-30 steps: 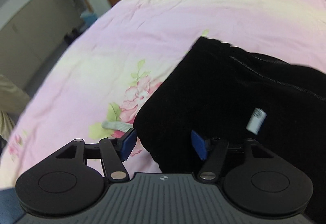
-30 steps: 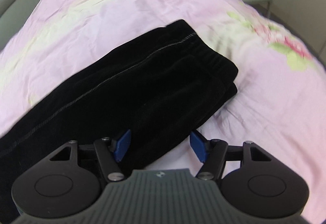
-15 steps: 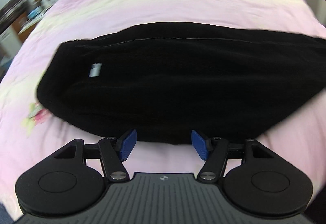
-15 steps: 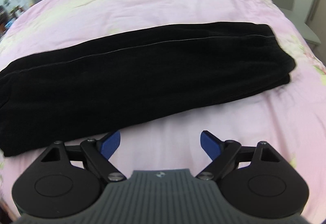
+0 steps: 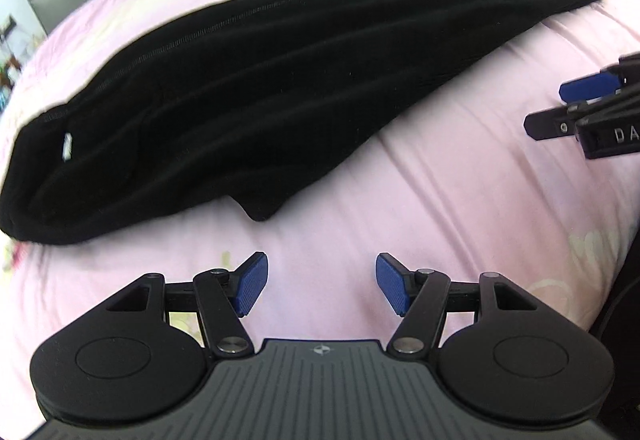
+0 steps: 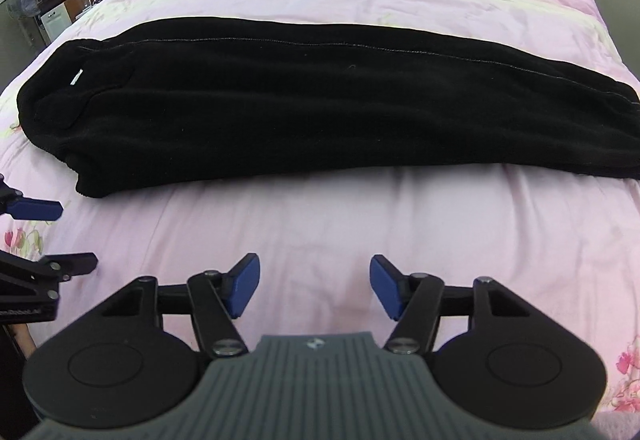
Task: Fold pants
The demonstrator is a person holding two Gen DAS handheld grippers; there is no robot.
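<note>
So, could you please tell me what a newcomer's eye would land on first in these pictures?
First, the long black pants, folded lengthwise and lying across the pink floral bedspread. Next, the two grippers nearer the camera: left gripper and right gripper, both with blue-padded jaws open over bare bedspread, clear of the pants.

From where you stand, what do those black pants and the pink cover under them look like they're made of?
The black pants look like a soft, matte fleece or velour: fuzzy nap, almost no shine, thick rounded edges, a fine stitched seam along the far side. The pink cover looks like thin, smooth woven cotton or a blend, with fine creases and printed flowers. Neither fibre is certain from looks alone.
</note>
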